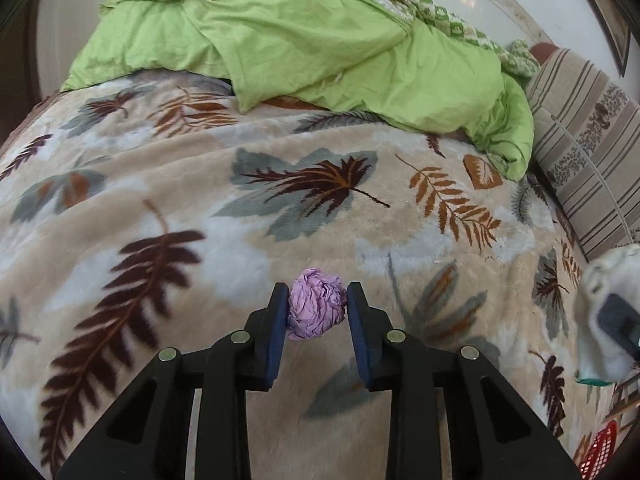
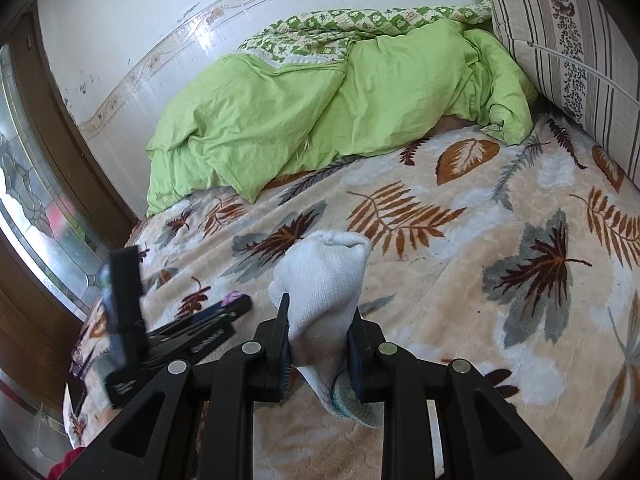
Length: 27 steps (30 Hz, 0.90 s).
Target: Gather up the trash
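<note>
On a leaf-patterned blanket (image 1: 160,184), the left claw (image 1: 317,304) grips a purple paper ball (image 1: 316,308); the right claw (image 2: 320,320) clamps a white sock (image 2: 324,280). Green quilt (image 2: 280,120) lies beyond, against a tiled wall (image 2: 140,20).

A home bedroom: a bed covered by a plush beige blanket printed with brown and grey leaves (image 1: 192,184), a rumpled lime-green duvet (image 2: 304,116), a striped floral pillow (image 2: 568,40), and a glossy tiled wall with a patterned border (image 2: 160,20).
</note>
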### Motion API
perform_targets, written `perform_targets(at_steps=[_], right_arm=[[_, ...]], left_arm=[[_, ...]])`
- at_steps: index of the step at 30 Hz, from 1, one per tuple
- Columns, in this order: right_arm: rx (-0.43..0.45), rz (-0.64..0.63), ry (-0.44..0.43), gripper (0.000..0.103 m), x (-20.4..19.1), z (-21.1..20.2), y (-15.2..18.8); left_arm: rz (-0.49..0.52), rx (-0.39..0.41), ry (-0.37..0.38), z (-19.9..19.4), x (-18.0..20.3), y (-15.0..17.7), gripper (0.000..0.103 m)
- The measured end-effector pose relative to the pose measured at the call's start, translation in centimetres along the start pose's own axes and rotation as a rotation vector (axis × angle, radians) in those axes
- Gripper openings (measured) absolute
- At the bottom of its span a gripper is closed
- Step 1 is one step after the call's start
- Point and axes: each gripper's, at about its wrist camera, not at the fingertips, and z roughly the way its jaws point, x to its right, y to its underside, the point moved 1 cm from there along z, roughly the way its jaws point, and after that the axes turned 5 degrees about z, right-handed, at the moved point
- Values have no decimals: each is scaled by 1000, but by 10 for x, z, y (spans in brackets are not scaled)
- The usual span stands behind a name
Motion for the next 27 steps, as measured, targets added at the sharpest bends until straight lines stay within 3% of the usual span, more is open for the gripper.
perform_targets(at_steps=[10,17,21,27], right_arm=[[0,-88,-11,24,-24,-30,42],[-35,-122,-37,24,-31,-66,93],[-19,-181,-44,24,-39,-87,114],[-29,-208,-42,24,-45,-87,124]], left_arm=[[75,55,-87,-105,5,47,28],[109,81,-167,-169,6,105,28],[86,117,-211,-187,6,125,28],[103,140,-250,-185,6,130,28]])
